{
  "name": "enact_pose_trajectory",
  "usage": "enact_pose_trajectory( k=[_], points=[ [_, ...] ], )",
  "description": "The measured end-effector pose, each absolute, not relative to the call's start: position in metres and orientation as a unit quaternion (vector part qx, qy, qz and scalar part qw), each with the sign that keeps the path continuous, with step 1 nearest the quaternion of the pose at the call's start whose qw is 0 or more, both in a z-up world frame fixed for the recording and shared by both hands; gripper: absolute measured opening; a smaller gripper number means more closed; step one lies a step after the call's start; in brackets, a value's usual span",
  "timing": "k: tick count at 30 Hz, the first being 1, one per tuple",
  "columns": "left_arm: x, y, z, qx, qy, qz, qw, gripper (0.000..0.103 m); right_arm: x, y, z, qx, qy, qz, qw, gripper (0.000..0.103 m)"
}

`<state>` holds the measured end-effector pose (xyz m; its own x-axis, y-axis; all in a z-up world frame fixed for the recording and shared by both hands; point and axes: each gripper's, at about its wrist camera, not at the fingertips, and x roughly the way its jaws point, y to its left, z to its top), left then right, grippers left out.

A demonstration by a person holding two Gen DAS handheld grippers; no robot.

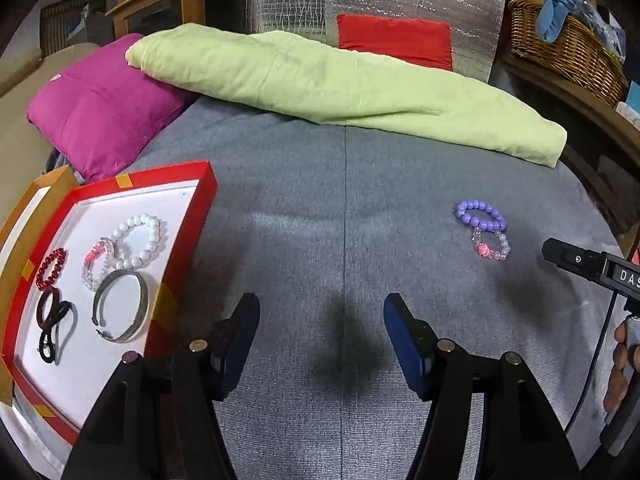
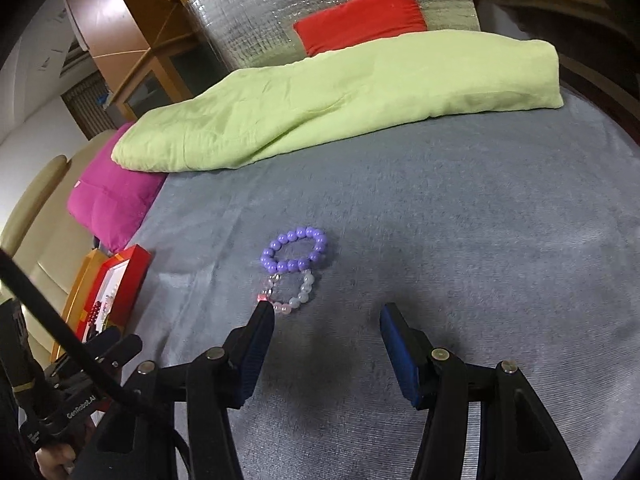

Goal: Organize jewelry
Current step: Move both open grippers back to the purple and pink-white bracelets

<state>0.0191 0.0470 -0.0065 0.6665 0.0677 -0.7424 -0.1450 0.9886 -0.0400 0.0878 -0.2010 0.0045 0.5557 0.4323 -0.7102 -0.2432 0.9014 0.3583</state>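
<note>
A red box (image 1: 182, 236) with a white lining holds a white pearl bracelet (image 1: 138, 242), a silver bangle (image 1: 120, 306), a red bead bracelet (image 1: 51, 268), a clear pink bracelet (image 1: 94, 266) and dark hair ties (image 1: 54, 320). A purple bead bracelet (image 1: 479, 216) (image 2: 294, 250) and a pale pink bead bracelet (image 1: 491, 248) (image 2: 290, 292) lie touching on the grey cloth. My left gripper (image 1: 320, 308) is open and empty, right of the box. My right gripper (image 2: 326, 314) is open, its left fingertip at the pale bracelet's near edge.
A green folded blanket (image 1: 340, 88) lies across the back of the grey cloth (image 1: 344, 200), with a magenta cushion (image 1: 96, 108) at back left and a red cushion (image 1: 394, 38) behind. A wicker basket (image 1: 568, 48) stands on a shelf at right.
</note>
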Motion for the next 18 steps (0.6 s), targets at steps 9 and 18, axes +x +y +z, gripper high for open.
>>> enact_pose_trajectory(
  k=[9,18],
  points=[
    [0.021,0.045,-0.009,-0.061,0.406,0.060,0.910,0.065,0.084,-0.199,-0.002,0.105,0.432,0.200,0.873,0.060],
    [0.018,0.043,-0.007,-0.061,0.404,0.055,0.911,0.065,0.088,-0.190,0.002,0.098,0.437,0.195,0.873,0.060]
  ],
)
